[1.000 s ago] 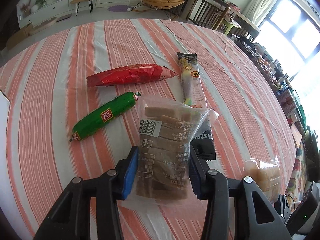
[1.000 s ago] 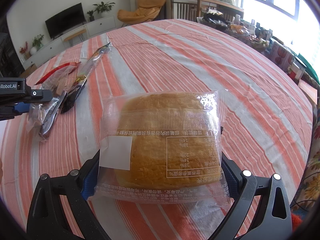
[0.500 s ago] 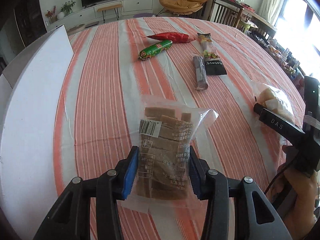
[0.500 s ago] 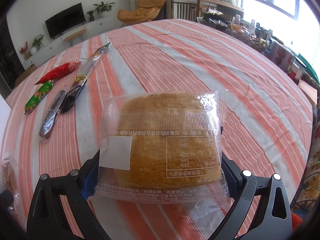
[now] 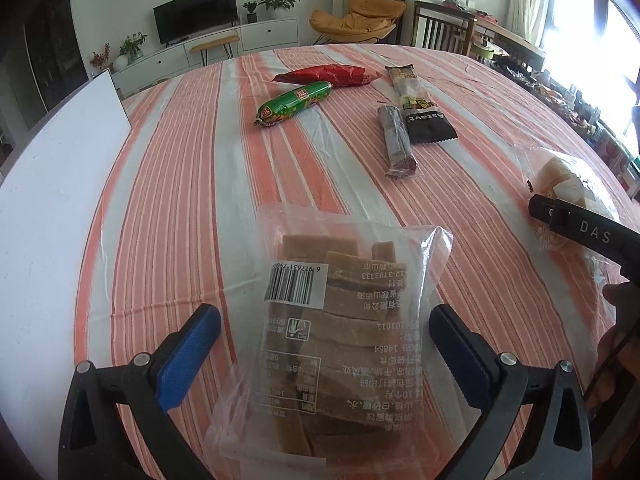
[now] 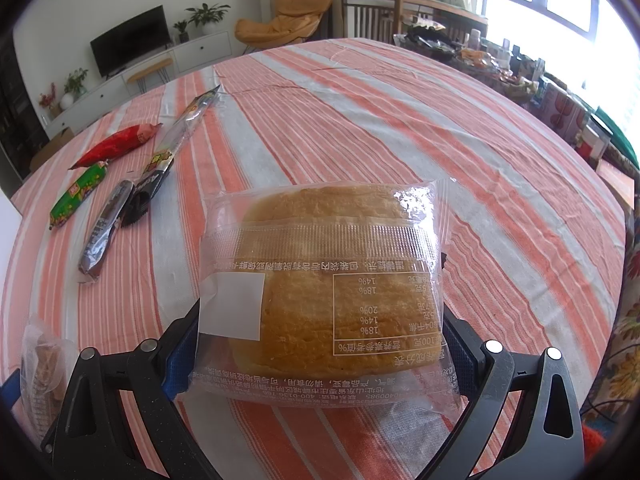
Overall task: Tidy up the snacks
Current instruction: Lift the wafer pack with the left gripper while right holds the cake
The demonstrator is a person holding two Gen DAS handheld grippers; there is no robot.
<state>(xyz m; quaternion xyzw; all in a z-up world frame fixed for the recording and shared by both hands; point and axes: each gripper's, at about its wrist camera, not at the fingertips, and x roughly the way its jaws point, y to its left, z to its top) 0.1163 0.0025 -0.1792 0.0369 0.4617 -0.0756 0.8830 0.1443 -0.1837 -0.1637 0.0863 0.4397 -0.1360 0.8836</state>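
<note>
A clear bag of brown biscuit slabs (image 5: 344, 320) lies on the striped tablecloth (image 5: 180, 200) between the blue pads of my left gripper (image 5: 323, 312). Its jaws are opening and stand wide, and neither pad touches the bag. The same bag (image 6: 44, 360) shows at the lower left of the right wrist view. My right gripper (image 6: 320, 332) is shut on a clear bag holding a round golden bread (image 6: 328, 280), just above the cloth. From the left wrist view that bread (image 5: 568, 184) sits at the right.
Farther back lie a red packet (image 5: 326, 75), a green sausage (image 5: 294, 103), a grey bar (image 5: 396, 140) and a long packet with a black end (image 5: 420, 108). A white board (image 5: 52, 200) covers the table's left side. A hand (image 5: 616, 340) is at the right.
The left gripper drew back from the far snacks toward the near part of the table, then its jaws spread off the biscuit bag. The right gripper and its bread have not moved.
</note>
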